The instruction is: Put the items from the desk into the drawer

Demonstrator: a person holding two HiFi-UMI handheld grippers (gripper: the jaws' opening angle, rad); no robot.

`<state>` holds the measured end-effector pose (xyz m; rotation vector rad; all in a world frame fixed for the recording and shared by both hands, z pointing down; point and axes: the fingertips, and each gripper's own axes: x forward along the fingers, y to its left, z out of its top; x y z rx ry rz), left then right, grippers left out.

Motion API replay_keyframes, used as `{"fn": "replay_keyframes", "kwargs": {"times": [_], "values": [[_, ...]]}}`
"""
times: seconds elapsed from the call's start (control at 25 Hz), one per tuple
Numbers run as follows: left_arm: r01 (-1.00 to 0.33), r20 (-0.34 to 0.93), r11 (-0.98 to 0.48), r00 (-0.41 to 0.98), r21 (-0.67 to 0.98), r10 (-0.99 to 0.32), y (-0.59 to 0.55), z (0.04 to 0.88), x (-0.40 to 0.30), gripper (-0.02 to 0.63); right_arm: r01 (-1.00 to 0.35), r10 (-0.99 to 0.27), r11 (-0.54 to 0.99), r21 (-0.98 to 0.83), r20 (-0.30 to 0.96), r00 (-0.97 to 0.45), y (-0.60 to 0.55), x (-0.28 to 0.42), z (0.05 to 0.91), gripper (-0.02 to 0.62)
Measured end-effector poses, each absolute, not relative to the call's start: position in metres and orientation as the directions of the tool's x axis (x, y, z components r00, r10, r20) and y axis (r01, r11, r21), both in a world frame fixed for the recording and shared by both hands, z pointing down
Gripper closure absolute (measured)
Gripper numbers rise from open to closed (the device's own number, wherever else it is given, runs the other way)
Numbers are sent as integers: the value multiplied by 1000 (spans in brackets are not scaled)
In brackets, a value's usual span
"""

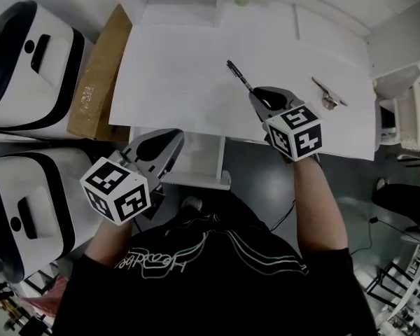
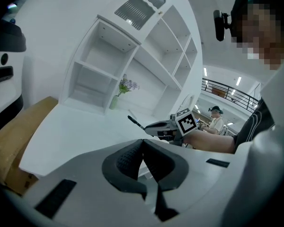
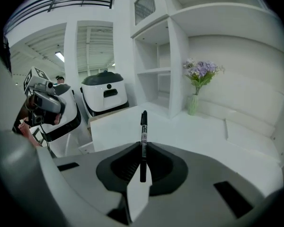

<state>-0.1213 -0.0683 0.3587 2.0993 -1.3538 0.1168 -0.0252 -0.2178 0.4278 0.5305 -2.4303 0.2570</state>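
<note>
Black pen (image 1: 238, 74), gripped by right tongs (image 1: 255, 94)

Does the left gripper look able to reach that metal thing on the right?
Probably not: left gripper is by the drawer; the right gripper, holding a pen, stands between it and the metal thing.

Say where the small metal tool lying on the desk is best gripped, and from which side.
Probably across the slim bar of the metal tool, at mid-length, from above: it lies flat and diagonal on the desk, so the jaws should turn crosswise to it.
</note>
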Motion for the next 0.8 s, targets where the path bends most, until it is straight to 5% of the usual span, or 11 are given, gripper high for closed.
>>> {"fn": "replay_keyframes", "kwargs": {"times": [0.8], "values": [[-862, 379, -178, 383, 475, -842, 28, 365, -177, 586, -179, -96, 980, -92, 567, -818, -58, -120, 401, 530]]}}
